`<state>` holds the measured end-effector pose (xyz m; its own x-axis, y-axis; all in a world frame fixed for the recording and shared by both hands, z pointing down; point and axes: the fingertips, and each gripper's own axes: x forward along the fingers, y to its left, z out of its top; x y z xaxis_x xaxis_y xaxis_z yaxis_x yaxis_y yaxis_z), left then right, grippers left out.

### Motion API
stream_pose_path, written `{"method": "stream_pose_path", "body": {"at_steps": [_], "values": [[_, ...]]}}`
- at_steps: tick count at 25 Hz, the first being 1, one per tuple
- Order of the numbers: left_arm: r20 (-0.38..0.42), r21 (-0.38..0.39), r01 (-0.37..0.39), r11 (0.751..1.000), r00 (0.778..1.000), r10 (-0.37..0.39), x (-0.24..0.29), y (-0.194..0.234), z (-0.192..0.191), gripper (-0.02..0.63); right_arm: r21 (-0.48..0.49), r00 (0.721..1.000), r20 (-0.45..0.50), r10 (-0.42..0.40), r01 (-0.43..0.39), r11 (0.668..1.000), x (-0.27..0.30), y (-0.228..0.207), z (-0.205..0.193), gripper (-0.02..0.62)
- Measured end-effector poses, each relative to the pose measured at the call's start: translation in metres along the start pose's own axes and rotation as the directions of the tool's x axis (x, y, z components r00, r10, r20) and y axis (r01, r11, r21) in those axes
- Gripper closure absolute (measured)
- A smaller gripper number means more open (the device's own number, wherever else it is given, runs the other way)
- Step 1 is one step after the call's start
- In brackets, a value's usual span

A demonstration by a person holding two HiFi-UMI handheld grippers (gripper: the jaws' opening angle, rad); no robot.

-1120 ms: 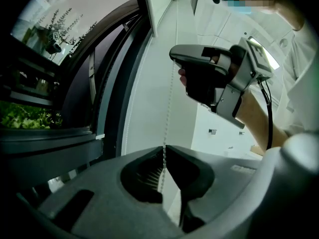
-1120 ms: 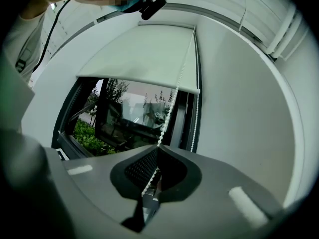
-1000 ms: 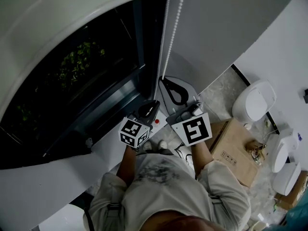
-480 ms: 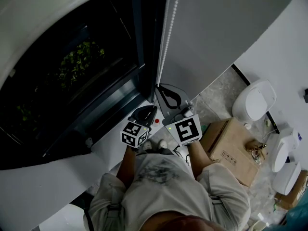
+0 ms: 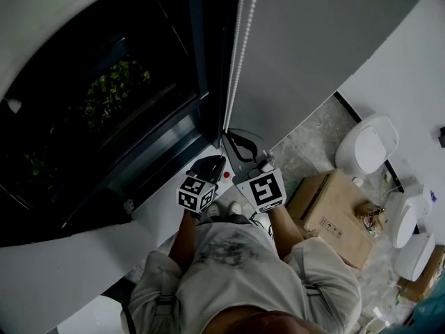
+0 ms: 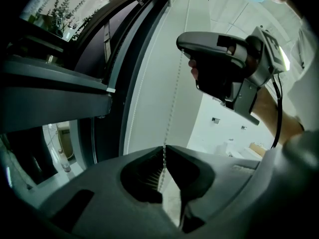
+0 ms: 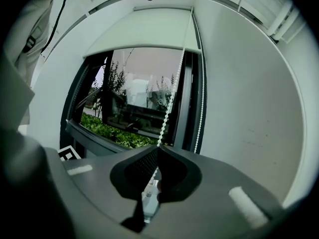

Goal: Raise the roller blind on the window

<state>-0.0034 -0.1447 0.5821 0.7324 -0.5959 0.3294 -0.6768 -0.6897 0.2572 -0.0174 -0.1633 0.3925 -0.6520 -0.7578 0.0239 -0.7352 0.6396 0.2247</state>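
Clamped shut on the bead chain [image 7: 169, 103] – left gripper [image 6: 164, 147] lower, right gripper [image 7: 157, 147] higher, perhaps on the same strand – beside the window [image 7: 134, 113], roller blind [image 7: 144, 31] covering only its top.

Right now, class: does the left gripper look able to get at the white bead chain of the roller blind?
Most likely yes: the left gripper has its jaws shut on the white bead chain, so nothing stands in its way.

Left tongs [image 6: 164, 148], right tongs [image 7: 157, 148]: side by side before chest, jaws pinched on bead chain [image 7: 168, 111].
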Motion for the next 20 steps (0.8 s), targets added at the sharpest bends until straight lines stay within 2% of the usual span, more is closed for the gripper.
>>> {"method": "stream_pose_path", "body": {"at_steps": [7, 10, 16, 20], "values": [[-0.036, -0.018, -0.01, 1.0, 0.999, 0.009, 0.008, 0.006, -0.019, 0.581, 0.036, 0.999, -0.042, 0.008, -0.006, 0.999, -0.002, 0.007, -0.021, 0.584], [-0.034, -0.001, -0.001, 1.0, 0.999, 0.001, 0.008, 0.003, -0.019, 0.581, 0.035, 0.999, -0.045, 0.004, -0.002, 0.999, -0.003, 0.006, -0.022, 0.583], [0.006, 0.027, 0.015, 1.0, 1.0, -0.015, 0.002, -0.003, -0.019, 0.58, 0.024, 0.999, -0.042, 0.004, -0.003, 1.0, -0.003, 0.002, -0.022, 0.583], [0.046, 0.043, 0.008, 0.999, 0.999, -0.01, -0.01, -0.005, -0.004, 0.575, 0.012, 0.999, -0.035, 0.002, -0.001, 1.0, -0.003, 0.0, -0.022, 0.583]]}}
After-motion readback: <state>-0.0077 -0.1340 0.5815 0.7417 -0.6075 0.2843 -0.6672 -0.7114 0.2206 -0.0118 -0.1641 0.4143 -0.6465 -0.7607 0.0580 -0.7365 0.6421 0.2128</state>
